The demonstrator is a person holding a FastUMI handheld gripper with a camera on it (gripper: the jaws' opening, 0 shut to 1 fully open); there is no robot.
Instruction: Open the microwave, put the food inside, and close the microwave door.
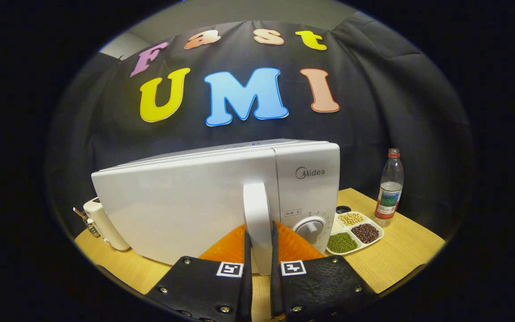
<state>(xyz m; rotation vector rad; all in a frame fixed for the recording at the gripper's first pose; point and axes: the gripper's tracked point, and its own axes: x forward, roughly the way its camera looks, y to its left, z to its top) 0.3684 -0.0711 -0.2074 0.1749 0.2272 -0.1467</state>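
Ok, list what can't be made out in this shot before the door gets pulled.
- Microwave interior: hidden behind the closed door in the gripper view.
- Handle lower end: covered by the gripper, whose fingers close on either side of it.
- Small print above the dial: too small to read.
- Cream appliance beside the microwave: mostly hidden behind it.
- Fourth tray compartment: hidden by the microwave's corner.
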